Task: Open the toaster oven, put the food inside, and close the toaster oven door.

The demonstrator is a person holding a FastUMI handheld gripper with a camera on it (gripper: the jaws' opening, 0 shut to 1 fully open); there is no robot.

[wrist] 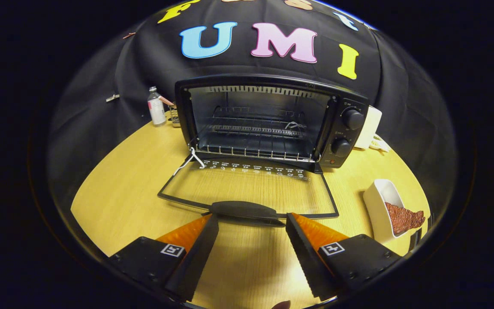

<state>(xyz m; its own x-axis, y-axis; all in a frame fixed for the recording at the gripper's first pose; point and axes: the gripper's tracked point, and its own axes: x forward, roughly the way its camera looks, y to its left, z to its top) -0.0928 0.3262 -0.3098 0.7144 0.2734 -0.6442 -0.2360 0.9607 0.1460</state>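
A black toaster oven stands at the back of the round wooden table. Its glass door lies folded down flat toward me, and the wire rack inside shows. The door's black handle sits just ahead of my fingertips. My gripper is open, the fingers spread about as wide as the handle, with nothing between them. To the right of the right finger, a white dish holds a reddish-brown piece of food.
A small clear bottle stands left of the oven near the cloth wall. A white box-like object sits behind the oven's right side. The table's rim curves close by on both sides.
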